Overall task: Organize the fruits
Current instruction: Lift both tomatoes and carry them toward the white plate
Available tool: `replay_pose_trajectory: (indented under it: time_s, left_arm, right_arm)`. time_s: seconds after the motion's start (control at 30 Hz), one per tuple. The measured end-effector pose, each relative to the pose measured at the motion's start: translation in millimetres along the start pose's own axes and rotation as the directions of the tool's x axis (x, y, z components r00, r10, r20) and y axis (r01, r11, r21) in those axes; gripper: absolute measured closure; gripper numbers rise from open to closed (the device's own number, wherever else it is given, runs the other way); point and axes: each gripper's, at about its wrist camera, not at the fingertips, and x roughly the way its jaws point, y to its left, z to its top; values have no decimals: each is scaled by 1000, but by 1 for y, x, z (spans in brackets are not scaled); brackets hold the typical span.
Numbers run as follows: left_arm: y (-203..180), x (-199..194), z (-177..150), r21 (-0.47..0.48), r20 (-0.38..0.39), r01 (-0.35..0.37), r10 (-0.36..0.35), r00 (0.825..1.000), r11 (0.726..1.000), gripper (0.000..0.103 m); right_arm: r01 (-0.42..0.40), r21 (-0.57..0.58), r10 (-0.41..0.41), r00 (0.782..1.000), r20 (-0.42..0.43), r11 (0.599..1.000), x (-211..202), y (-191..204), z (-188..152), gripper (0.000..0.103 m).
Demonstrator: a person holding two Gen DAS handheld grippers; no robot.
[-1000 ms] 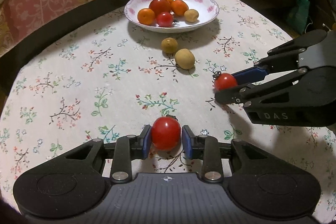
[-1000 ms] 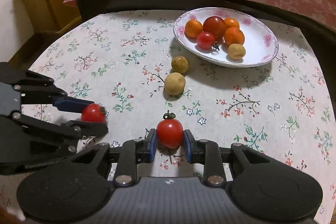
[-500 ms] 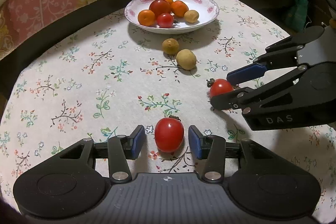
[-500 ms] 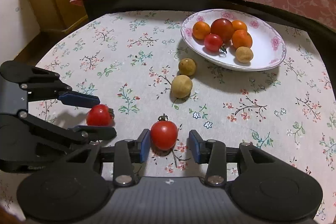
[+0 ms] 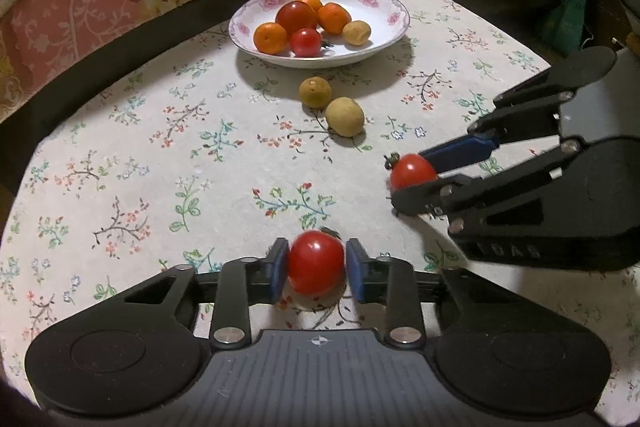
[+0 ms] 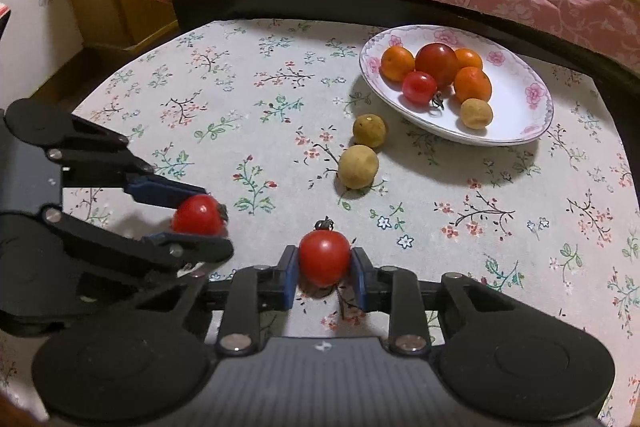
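Tomatoes: left gripper (image 5: 317,269) and right gripper (image 6: 325,264), apart half a second ago, have just closed, each grasping one, low centre.

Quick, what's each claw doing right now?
Left claw: jaws just closed, shut on a red tomato.
Right claw: jaws just closed, shut on another red tomato with its stem on.

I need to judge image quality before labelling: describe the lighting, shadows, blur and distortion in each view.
Left wrist view: warm indoor light, the plate casting a soft shadow toward the camera; fisheye bends the tablecloth edges; the right gripper looks slightly blurred. Right wrist view: same warm light, dark vignetted corners, the left gripper soft at its tips.
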Motion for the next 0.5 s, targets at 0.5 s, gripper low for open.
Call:
replay_pose_trajectory:
  time_s: [0.5]
  left_arm:
    - [0, 1, -1, 14, -10, 3, -3, 1000, 1000, 61]
  right_arm:
    - [11, 31, -11, 1000, -6, 999, 0, -1, 0, 81]
